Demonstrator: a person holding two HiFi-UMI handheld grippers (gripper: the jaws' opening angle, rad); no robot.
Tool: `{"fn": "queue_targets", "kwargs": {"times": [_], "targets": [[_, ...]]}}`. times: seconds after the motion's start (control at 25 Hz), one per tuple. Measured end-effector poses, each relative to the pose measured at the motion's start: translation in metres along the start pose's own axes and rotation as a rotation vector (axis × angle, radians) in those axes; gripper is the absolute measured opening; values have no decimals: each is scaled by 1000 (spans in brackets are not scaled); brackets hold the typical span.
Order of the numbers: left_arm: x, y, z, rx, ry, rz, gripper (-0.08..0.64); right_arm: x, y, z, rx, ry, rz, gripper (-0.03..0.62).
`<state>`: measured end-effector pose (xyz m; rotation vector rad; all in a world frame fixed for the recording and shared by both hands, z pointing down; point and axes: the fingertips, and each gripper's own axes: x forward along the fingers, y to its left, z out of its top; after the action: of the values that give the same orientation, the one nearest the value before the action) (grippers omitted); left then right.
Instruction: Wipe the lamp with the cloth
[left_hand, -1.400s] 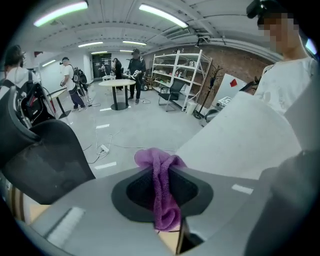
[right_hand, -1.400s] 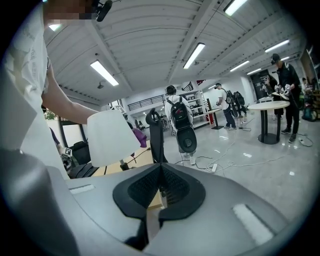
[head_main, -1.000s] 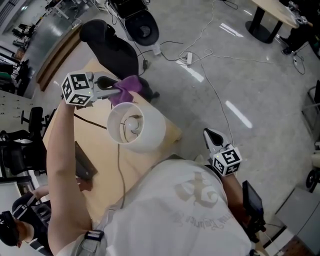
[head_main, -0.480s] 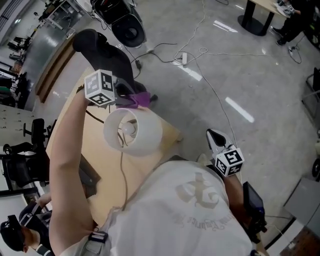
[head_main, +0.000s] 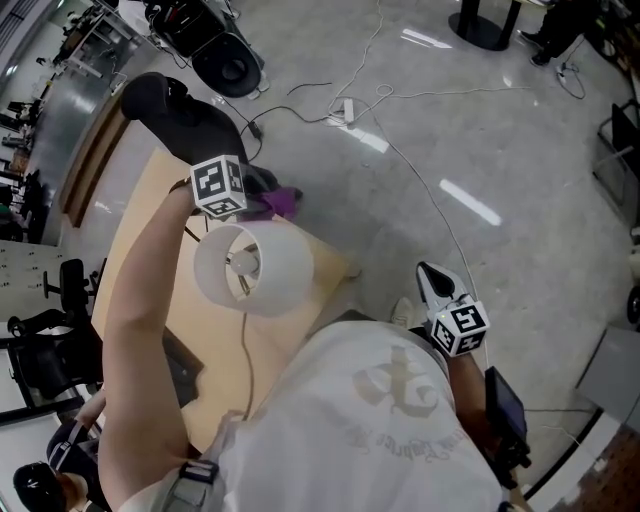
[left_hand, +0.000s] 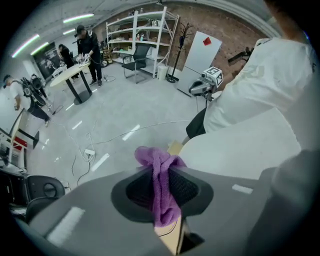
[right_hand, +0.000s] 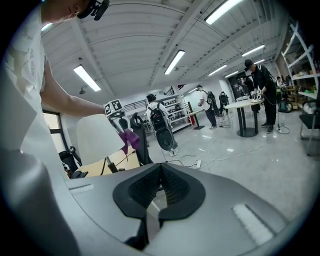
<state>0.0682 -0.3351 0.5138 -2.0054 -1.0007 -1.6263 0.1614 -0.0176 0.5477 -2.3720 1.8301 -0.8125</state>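
While the right gripper (right_hand: 161, 170) is hanging low beside the person's hip, its jaws pressed together on nothing, it is apparently sitting this step out, since the lamp seems to be standing steadily enough on its own. Just ahead of the person, the lamp (head_main: 265, 285) is standing on the wooden table (head_main: 275, 345) with its white shade opening up toward the head camera, bulb showing inside. Beyond the shade, the left gripper (head_main: 262, 195) is pointing steeply down at the far side, its jaws pinching the purple cloth (left_hand: 161, 190) so that a bunched tuft is sticking out past the tips. That grip is probably leaving soft fabric, not hard pads, to meet the shade. Whether the cloth is touching the shade right now is hard to tell; it is sitting just beside the outer wall. Farther off, a black chair (head_main: 180, 105) is standing at the table's far end.
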Motion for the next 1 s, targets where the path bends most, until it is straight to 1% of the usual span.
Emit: {"fn": "queue_targets", "kwargs": {"times": [0.16,0.24,0.32,0.44,0.56,0.64,0.68,0.84,1.0], "targets": [[-22,12,8,-26,-74,93,73,5,-11,-3,-9,-10,8,12],[-43,7,13,-22,-108,125,72,7,-13,-3,-12,-14,20,12],[-73,-4,20,-4,-139,141,72,10,-7,-3,-16,-16,37,12],[-116,-27,37,44,-177,129,72,17,5,0,-26,-9,66,12],[-141,-55,52,85,-180,59,72,22,13,4,-34,-4,90,12],[-143,-70,58,98,-156,9,72,24,17,4,-35,-4,102,12],[-138,-74,58,109,-132,-8,72,24,18,4,-35,-3,106,12],[-97,-76,55,170,6,-70,72,23,20,-1,-36,3,113,12],[-54,-68,56,187,92,-154,72,18,13,-6,-25,6,89,12]]}}
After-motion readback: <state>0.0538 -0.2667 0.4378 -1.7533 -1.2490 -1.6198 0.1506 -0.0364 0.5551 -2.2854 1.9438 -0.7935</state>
